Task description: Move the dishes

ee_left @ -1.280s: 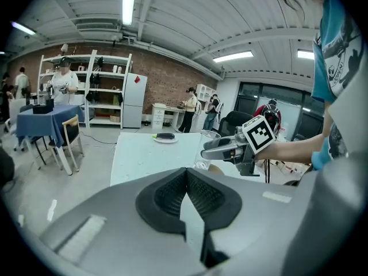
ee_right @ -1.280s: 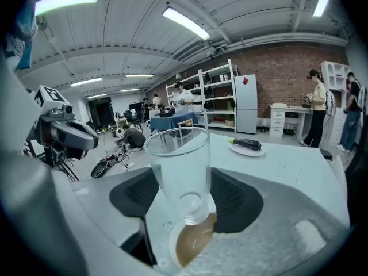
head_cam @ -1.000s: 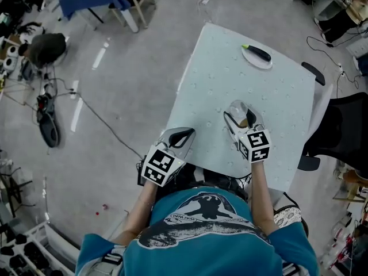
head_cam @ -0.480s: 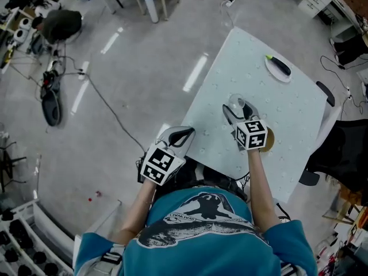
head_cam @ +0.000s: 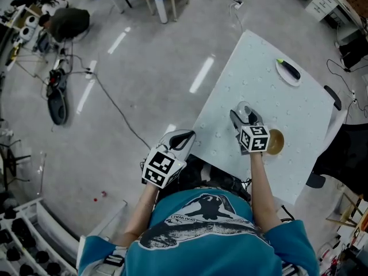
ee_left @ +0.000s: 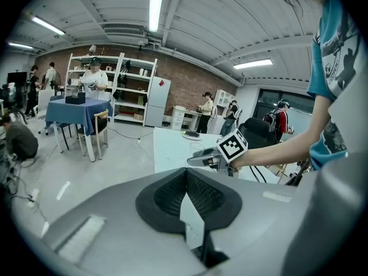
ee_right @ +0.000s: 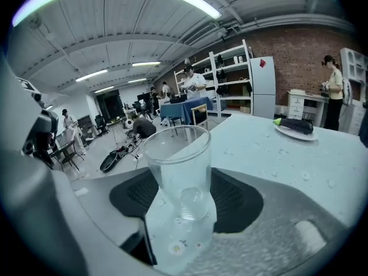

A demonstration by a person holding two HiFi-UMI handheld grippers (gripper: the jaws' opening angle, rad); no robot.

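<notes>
The right gripper (head_cam: 245, 118) grips a clear glass (ee_right: 178, 165) over the tabletop (head_cam: 253, 62), seemingly just off its surface. A brown dish (head_cam: 275, 142) lies just beside it. A plate (head_cam: 283, 75) with an eggplant (head_cam: 290, 71) sits at the far corner. The left gripper (ee_left: 185, 177) is clenched on nothing, off the tabletop's near edge.

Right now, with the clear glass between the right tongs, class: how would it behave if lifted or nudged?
The glass looks smooth and clear, so it is probably fragile and may slip in the right tongs. It is tall and narrows toward its base, so a high push would likely tip it. It looks empty, so probably light.
</notes>
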